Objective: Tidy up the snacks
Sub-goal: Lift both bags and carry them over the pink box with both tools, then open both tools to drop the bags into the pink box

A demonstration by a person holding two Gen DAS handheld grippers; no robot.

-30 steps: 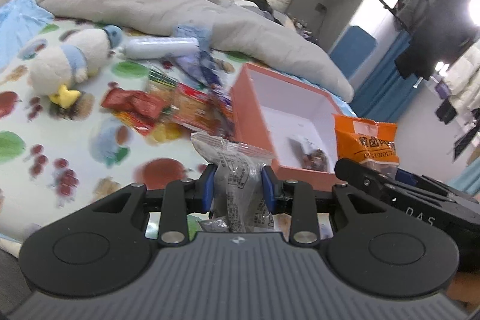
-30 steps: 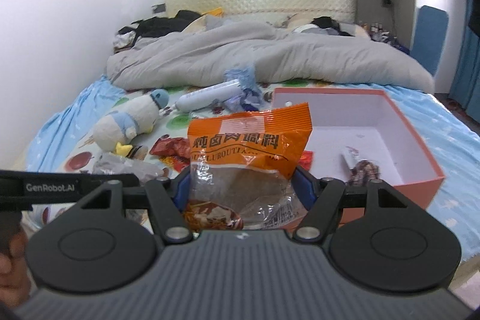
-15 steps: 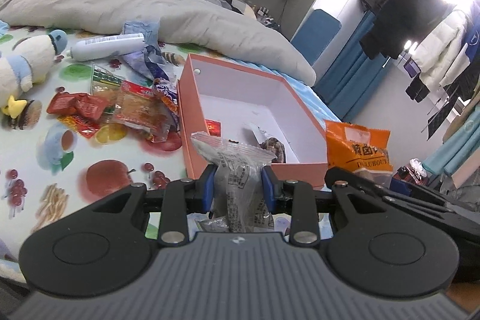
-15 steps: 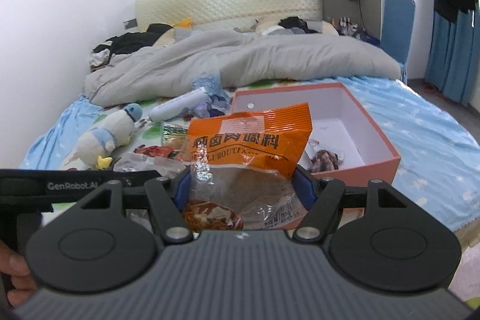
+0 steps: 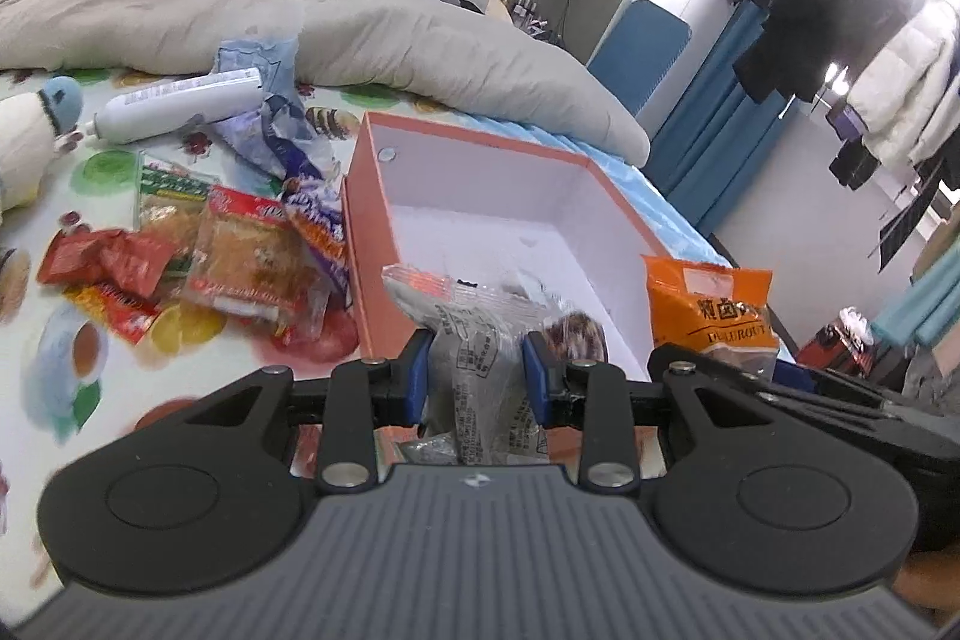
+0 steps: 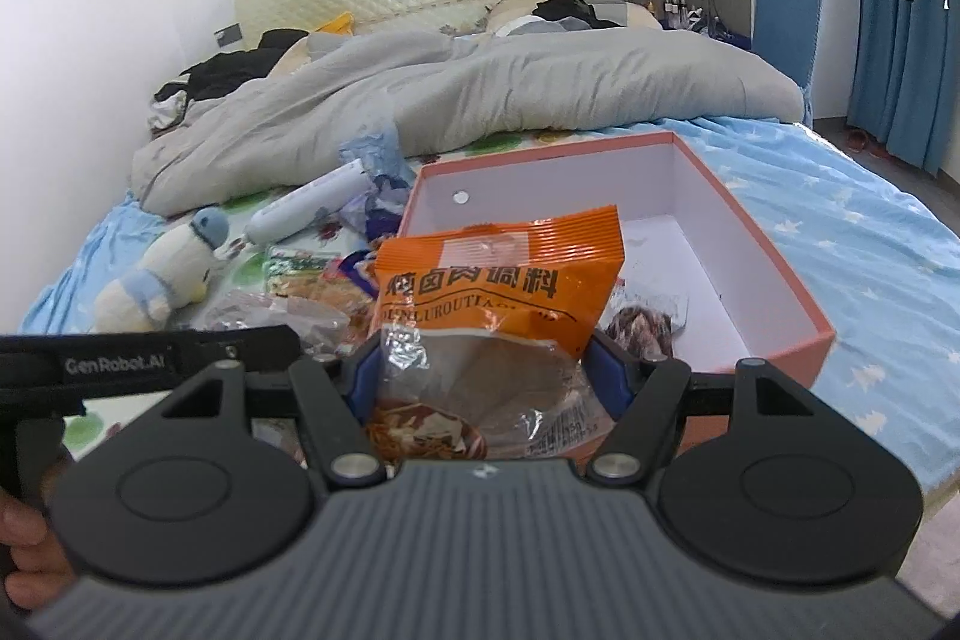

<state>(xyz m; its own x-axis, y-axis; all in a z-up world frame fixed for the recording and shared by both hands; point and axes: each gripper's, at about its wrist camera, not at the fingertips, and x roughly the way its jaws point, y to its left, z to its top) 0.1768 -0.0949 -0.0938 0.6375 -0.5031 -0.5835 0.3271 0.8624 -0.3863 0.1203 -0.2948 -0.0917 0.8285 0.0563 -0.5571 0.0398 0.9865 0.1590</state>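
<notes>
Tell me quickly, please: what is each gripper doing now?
Left gripper: closed on a clear snack packet.
Right gripper: closed on an orange seasoning bag.

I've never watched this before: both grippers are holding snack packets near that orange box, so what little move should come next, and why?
Probably carry both a little further forward over the orange box and let go. The left gripper clamps a clear packet, the right gripper an orange packet, and both sit just short of the box's near wall.
</notes>
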